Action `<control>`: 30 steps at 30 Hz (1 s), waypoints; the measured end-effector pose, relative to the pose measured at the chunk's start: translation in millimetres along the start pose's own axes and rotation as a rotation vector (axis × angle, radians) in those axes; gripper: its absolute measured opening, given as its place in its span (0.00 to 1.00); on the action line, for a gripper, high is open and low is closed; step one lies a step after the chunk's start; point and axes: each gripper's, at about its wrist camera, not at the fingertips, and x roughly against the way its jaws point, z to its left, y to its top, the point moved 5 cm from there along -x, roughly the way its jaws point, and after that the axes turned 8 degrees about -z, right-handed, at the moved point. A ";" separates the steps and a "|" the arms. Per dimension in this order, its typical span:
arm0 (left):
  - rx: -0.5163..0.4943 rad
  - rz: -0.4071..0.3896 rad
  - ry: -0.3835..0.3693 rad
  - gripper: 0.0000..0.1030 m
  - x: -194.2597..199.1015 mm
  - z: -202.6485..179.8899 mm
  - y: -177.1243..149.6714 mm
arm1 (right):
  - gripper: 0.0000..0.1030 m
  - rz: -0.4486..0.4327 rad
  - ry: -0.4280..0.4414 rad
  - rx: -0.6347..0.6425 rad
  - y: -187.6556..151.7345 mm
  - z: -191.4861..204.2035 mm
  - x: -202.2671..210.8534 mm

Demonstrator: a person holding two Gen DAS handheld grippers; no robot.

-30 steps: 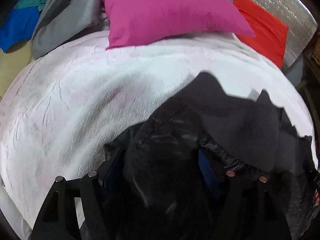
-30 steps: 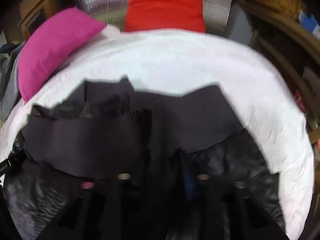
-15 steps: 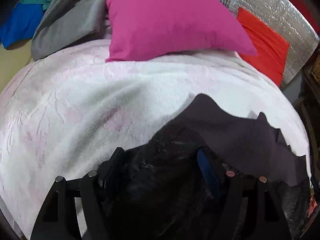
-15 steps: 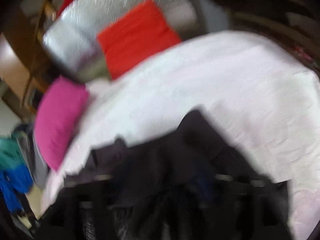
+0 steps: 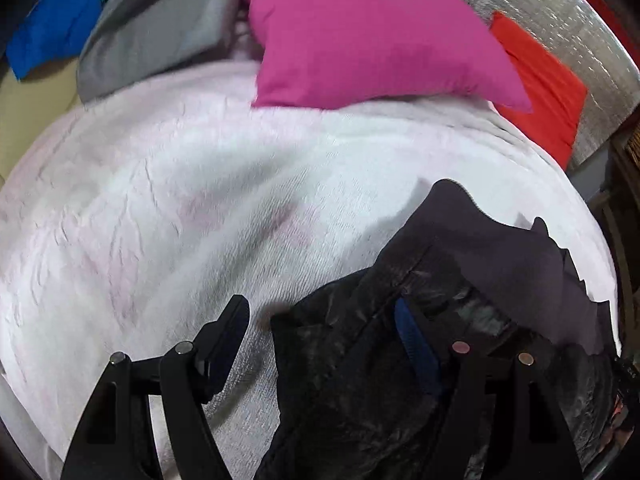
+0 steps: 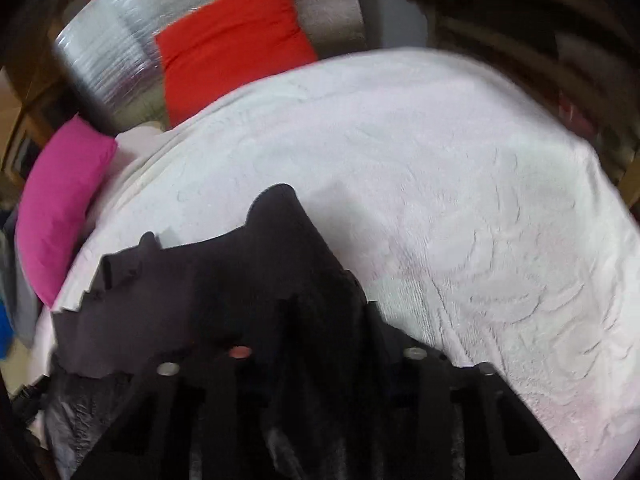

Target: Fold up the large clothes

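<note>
Left gripper [image 5: 320, 320], fingers spread: black jacket [image 5: 460, 280] at 3 o'clock, covering right finger. Right gripper [image 6: 320, 320] buried in jacket; state indeterminable.

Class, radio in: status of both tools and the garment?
Left tool open over black jacket. Right tool buried in fabric, state unclear. Pink pillow well clear.

Bed [image 5: 208, 184] under white textured blanket [image 6: 460, 200]. Pink pillow [image 5: 372, 32] and red pillow [image 6: 232, 40] at the head, against a silver quilted headboard [image 6: 100, 52]. Wooden shelving [image 6: 520, 32] on right, dim and blurred.
</note>
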 end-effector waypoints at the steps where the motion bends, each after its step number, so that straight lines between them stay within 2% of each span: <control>1: 0.008 0.003 -0.004 0.74 -1.8 1.2 0.1 | 0.22 -0.037 0.001 -0.004 5.3 2.8 7.9; 4: 0.013 0.006 0.005 0.75 -7.9 1.6 -0.1 | 0.22 -0.108 -0.008 0.011 16.1 2.2 21.3; 5: 0.006 0.005 0.015 0.75 -10.0 0.9 -0.3 | 0.22 -0.090 -0.017 0.007 12.3 -0.6 14.4; 6: 0.002 0.003 0.020 0.75 -8.7 0.0 -1.6 | 0.22 -0.027 -0.024 -0.016 0.6 -6.3 -4.6; 7: -0.004 0.001 0.024 0.75 -8.8 -1.0 -1.7 | 0.27 0.020 -0.024 -0.036 -6.9 -11.2 -16.1; 8: -0.009 -0.006 0.026 0.75 -7.3 -1.8 -1.4 | 0.32 0.032 -0.009 -0.069 -10.4 -16.5 -21.7; 9: -0.013 -0.014 0.028 0.75 -4.7 -2.6 -1.1 | 0.33 0.019 0.017 -0.106 -7.1 -20.2 -17.6; 10: -0.020 -0.026 0.030 0.75 -1.3 -3.4 -0.3 | 0.42 0.015 0.035 -0.133 -4.2 -23.1 -13.0; 11: -0.026 -0.035 0.033 0.75 0.3 -3.3 1.6 | 0.55 0.006 0.051 -0.167 0.0 -27.0 -6.7; 13: -0.049 -0.075 0.042 0.75 10.5 -4.8 5.3 | 0.62 -0.052 0.067 -0.224 7.6 -34.5 10.7; 16: -0.061 -0.142 0.026 0.75 33.1 -5.8 9.3 | 0.63 -0.079 0.082 -0.268 9.5 -53.0 37.6; 19: -0.063 -0.171 0.001 0.75 52.4 -2.9 5.2 | 0.63 -0.080 0.093 -0.296 0.3 -73.4 59.6; 22: -0.054 -0.165 -0.007 0.75 63.2 5.0 -6.0 | 0.63 -0.045 0.123 -0.320 -21.9 -90.4 73.7; 25: -0.037 -0.121 -0.022 0.75 69.3 14.8 -22.3 | 0.63 0.007 0.155 -0.329 -48.0 -101.3 90.3; 30: -0.004 -0.108 -0.028 0.75 84.1 28.0 -43.3 | 0.62 0.072 0.158 -0.276 -79.6 -95.3 89.3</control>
